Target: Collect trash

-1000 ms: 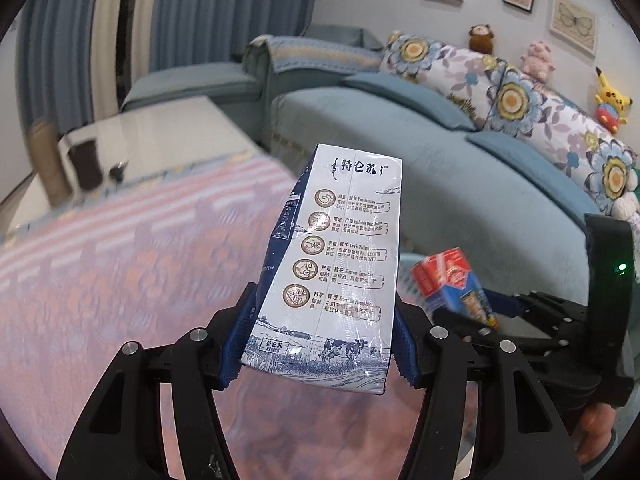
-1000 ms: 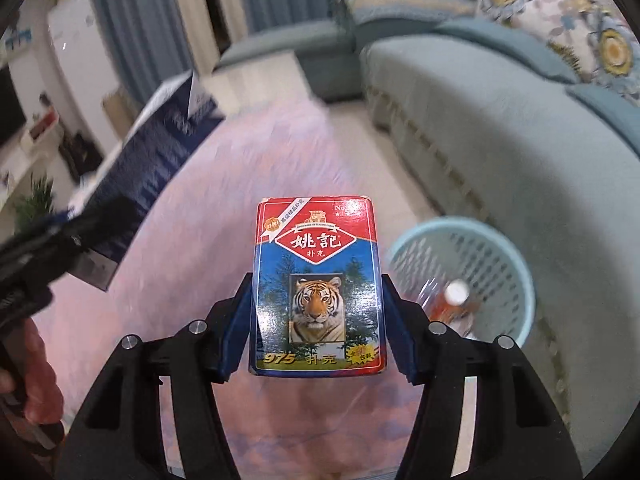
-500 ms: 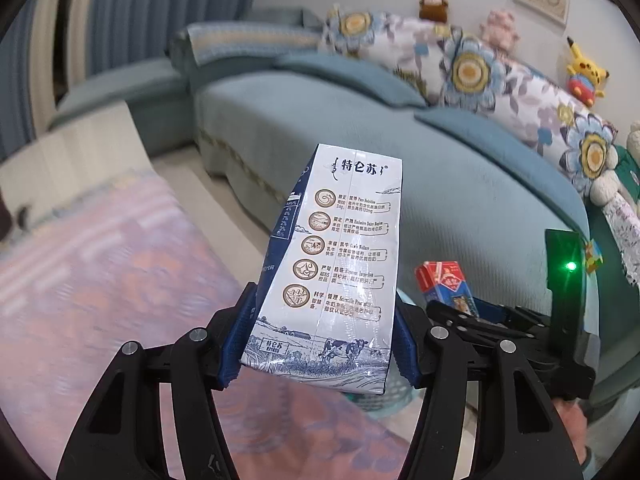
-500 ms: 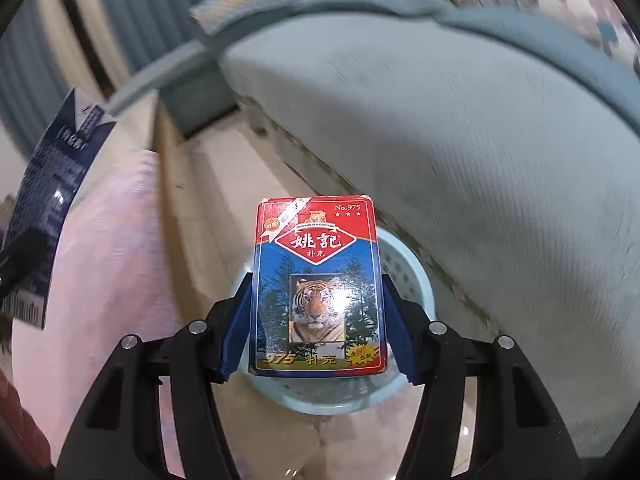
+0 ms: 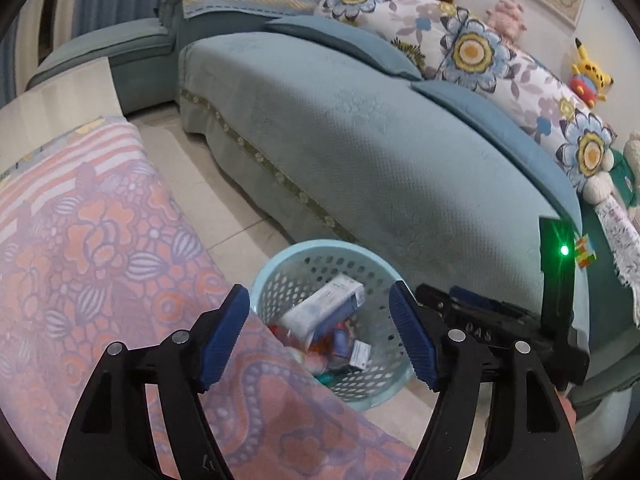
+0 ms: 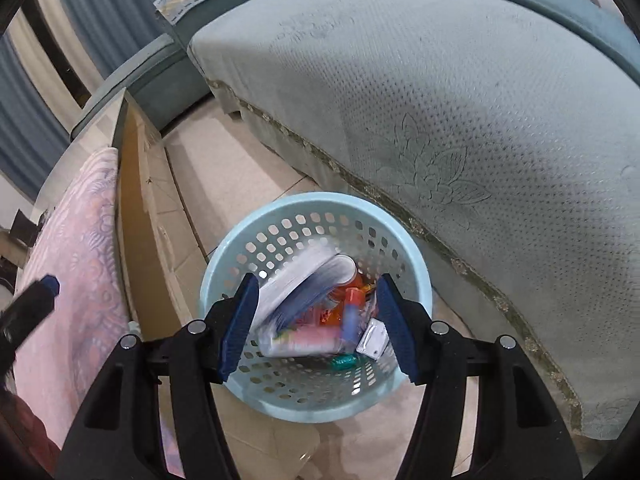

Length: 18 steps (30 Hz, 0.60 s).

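A light blue perforated basket stands on the floor between the sofa and the table; it also shows in the right wrist view. The white and blue milk carton lies inside it on other trash, blurred in the right wrist view. I cannot pick out the red card box among the trash. My left gripper is open and empty above the basket. My right gripper is open and empty right over the basket; its body shows in the left wrist view.
A teal sofa with flowered cushions runs along the right. A table with a pink flowered cloth is at the left, its wooden side next to the basket. Tiled floor lies between them.
Both grippers have opened. The milk carton left my left gripper and now lies in the basket; the red card box left my right gripper. Both views tilted down toward the basket.
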Available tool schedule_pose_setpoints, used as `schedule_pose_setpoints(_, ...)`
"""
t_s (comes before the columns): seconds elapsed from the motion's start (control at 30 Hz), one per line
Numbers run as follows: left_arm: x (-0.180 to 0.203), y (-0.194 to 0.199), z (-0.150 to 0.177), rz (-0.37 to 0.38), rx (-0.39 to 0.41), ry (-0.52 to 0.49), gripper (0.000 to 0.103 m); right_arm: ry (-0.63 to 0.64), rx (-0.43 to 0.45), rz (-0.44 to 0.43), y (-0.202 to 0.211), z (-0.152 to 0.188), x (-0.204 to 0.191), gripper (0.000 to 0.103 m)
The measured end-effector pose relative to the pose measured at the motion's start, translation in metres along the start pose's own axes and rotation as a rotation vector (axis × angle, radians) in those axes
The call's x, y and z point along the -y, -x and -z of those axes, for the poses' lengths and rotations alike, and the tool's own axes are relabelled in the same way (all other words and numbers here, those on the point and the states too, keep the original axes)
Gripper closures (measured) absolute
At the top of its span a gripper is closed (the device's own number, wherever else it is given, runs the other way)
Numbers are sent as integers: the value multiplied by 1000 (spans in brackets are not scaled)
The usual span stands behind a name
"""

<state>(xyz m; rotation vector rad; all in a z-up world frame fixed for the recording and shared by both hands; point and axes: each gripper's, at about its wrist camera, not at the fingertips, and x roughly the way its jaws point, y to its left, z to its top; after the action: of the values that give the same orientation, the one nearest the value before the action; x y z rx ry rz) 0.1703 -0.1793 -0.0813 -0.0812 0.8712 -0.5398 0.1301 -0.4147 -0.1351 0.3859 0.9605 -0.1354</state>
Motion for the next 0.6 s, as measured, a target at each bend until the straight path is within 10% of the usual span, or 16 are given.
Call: schedule_pose_setpoints(0.6,38,184,61,-237,369,-23,18,73,327,48,159,83,-77,45)
